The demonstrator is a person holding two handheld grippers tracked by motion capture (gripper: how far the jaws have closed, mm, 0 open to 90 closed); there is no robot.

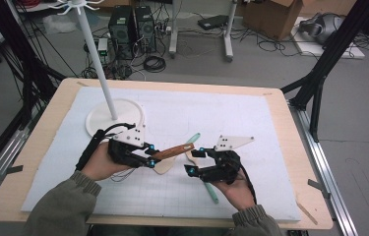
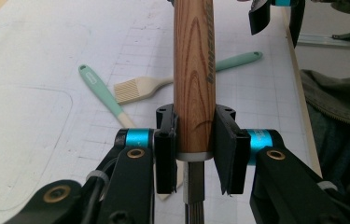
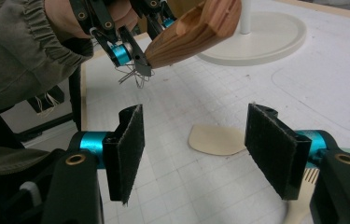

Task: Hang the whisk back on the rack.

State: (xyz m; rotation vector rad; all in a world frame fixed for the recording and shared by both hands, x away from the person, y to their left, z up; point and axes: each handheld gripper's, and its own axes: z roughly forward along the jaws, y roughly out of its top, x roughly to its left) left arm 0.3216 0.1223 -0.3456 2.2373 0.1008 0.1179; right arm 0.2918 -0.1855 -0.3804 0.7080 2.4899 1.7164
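Note:
My left gripper (image 1: 151,155) (image 2: 196,116) is shut on a wooden handle (image 1: 173,151) (image 2: 194,70) just above its metal collar; thin wires hang from the end behind the jaws. The handle points toward my right gripper (image 1: 194,160) (image 3: 196,128), which stands open a little short of the handle's tip with nothing between its pads. In the right gripper view the handle (image 3: 196,30) and the left gripper (image 3: 130,51) are at the top left. Below them on the mat lie a cream spatula (image 1: 165,166) (image 3: 217,139) and a pastry brush (image 2: 135,88) (image 3: 303,186), both with mint green handles.
A white hook stand on a round base (image 1: 115,118) (image 3: 256,37) rises at the back left of the white mat (image 1: 251,123). The brush's green handle (image 1: 212,192) runs under my right hand. The table's wooden edge (image 1: 39,147) frames the mat.

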